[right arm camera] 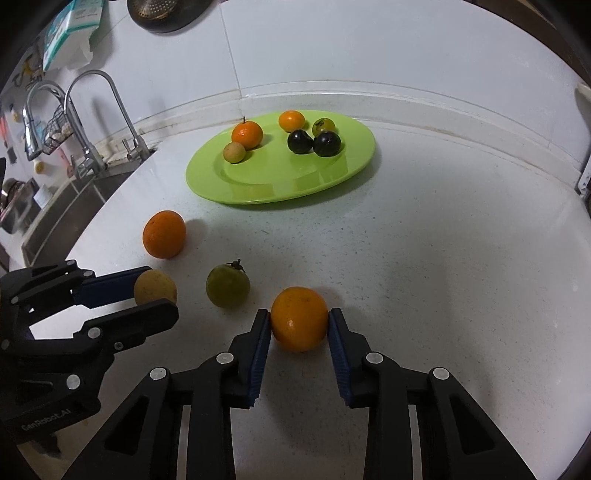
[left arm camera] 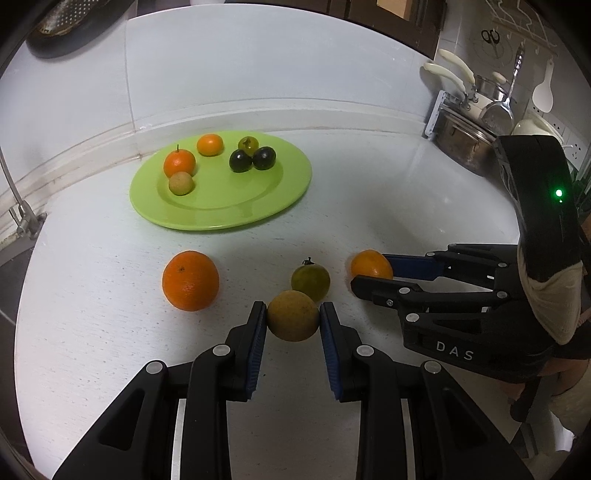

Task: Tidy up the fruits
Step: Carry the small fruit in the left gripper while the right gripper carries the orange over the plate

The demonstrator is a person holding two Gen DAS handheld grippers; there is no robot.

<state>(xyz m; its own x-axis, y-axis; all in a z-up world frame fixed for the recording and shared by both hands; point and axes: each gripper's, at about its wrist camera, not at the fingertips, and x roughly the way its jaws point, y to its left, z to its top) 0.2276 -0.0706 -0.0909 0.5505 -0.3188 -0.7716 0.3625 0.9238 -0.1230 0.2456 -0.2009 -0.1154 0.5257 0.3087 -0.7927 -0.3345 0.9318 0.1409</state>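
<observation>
From the left wrist view, my right claw [left arm camera: 371,277] covers the near side of the small orange [left arm camera: 370,263], so I can't see the pads' contact. The colander [left arm camera: 62,22] is cut by the far edge. The yellow-brown fruit [right arm camera: 154,286] is partly hidden behind my left claw [right arm camera: 157,291].

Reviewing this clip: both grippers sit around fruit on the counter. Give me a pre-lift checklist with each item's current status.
1. Left gripper pads touching the yellowish fruit on both sides: ok.
2. Right gripper pads against the orange: ok.
3. Fruits already lifted off the counter: cannot tell.
4. Free room at the front of the green plate: ok.
5. Green-yellow fruit between the grippers untouched: ok.
6. Large orange apart from both grippers: ok.
</observation>
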